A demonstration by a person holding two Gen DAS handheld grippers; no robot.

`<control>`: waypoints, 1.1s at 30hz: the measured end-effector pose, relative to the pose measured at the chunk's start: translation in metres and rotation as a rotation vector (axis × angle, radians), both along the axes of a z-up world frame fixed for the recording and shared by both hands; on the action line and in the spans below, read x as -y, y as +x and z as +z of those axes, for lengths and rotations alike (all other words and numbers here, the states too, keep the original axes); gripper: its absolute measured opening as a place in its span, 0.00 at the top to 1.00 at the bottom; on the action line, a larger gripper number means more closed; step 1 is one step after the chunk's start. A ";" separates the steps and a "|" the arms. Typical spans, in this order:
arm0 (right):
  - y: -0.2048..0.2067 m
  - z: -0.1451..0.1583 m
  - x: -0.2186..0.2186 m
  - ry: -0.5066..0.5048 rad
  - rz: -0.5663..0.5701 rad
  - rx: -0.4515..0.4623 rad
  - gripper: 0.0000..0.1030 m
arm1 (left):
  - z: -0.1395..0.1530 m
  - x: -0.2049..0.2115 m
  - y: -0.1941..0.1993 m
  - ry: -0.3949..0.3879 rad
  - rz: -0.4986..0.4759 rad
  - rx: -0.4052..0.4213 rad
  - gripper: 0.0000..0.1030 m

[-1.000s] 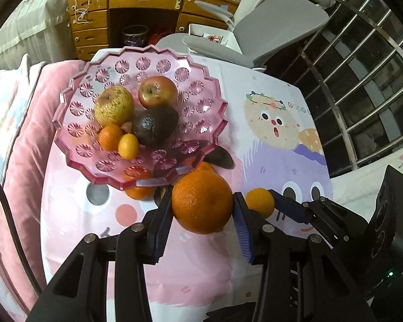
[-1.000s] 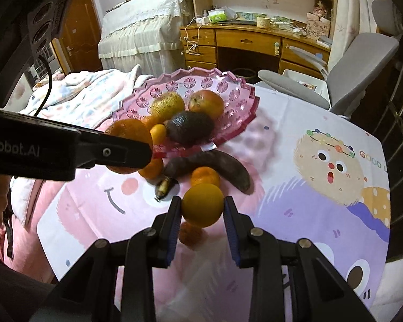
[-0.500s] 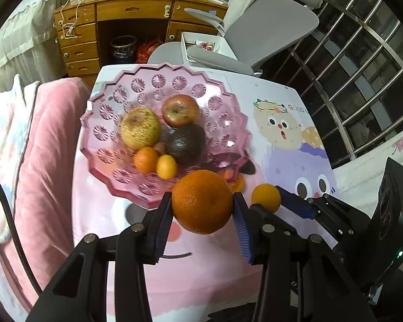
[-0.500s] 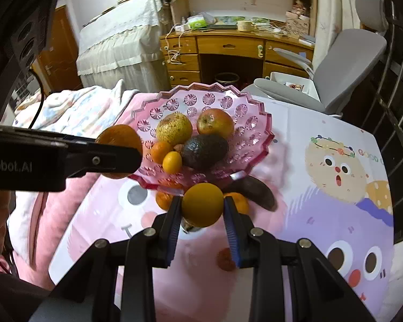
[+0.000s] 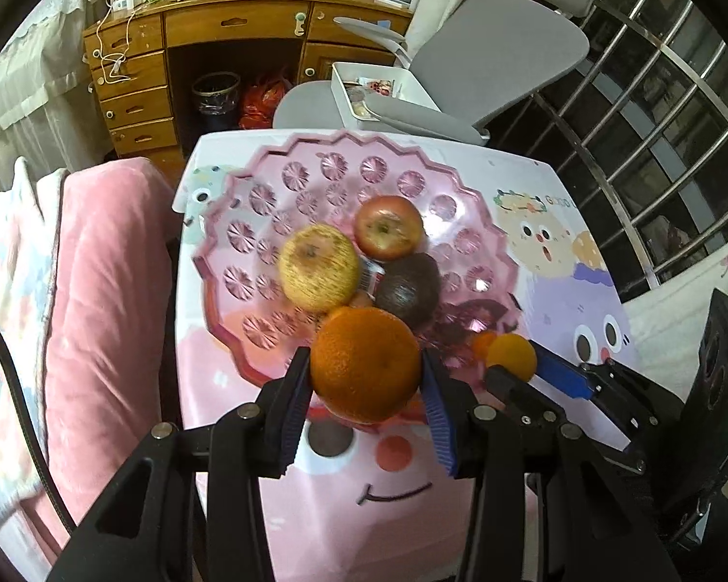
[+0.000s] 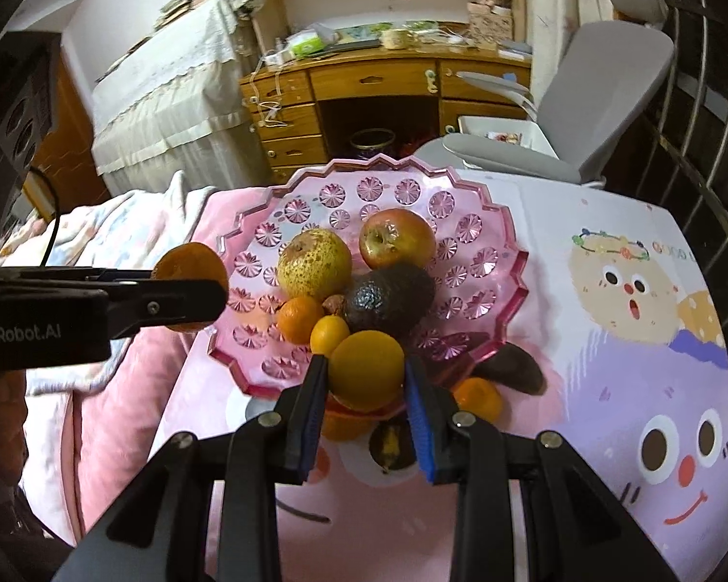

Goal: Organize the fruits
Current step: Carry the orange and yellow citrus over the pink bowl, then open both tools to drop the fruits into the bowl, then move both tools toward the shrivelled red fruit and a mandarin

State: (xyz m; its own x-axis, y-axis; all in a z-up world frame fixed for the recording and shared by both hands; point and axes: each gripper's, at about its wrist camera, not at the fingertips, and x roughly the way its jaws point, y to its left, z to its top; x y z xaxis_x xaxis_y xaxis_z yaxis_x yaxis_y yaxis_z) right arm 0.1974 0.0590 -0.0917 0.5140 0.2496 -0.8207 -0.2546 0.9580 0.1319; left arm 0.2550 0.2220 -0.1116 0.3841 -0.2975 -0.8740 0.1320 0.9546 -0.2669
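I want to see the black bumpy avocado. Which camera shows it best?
The right wrist view: the avocado sits sharp and nearly whole in the pink bowl. In the left wrist view the avocado is blurred, and the big orange covers its lower edge.

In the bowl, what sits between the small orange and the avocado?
A small yellow citrus and a brownish nut-like piece lie between the small orange and the avocado, clearest in the right wrist view.
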 end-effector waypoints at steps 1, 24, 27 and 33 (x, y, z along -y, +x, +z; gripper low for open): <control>0.001 0.000 -0.002 0.000 -0.008 -0.001 0.69 | -0.001 -0.004 0.003 0.000 0.000 0.003 0.59; -0.001 0.004 0.005 0.040 -0.156 -0.051 0.43 | 0.000 -0.019 0.004 -0.040 -0.037 0.009 0.32; -0.008 0.002 0.014 0.059 -0.183 -0.064 0.40 | -0.002 -0.018 -0.004 -0.035 -0.035 -0.008 0.31; -0.024 -0.003 0.034 0.097 -0.221 -0.104 0.39 | -0.007 -0.011 -0.029 -0.020 -0.032 -0.046 0.26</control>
State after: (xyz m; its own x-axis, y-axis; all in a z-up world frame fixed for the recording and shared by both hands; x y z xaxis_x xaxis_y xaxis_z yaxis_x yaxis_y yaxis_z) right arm 0.1733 0.0247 -0.0948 0.4793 0.2210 -0.8493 -0.0209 0.9704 0.2407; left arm 0.2256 0.2335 -0.1189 0.3335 -0.3271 -0.8842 0.1499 0.9443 -0.2928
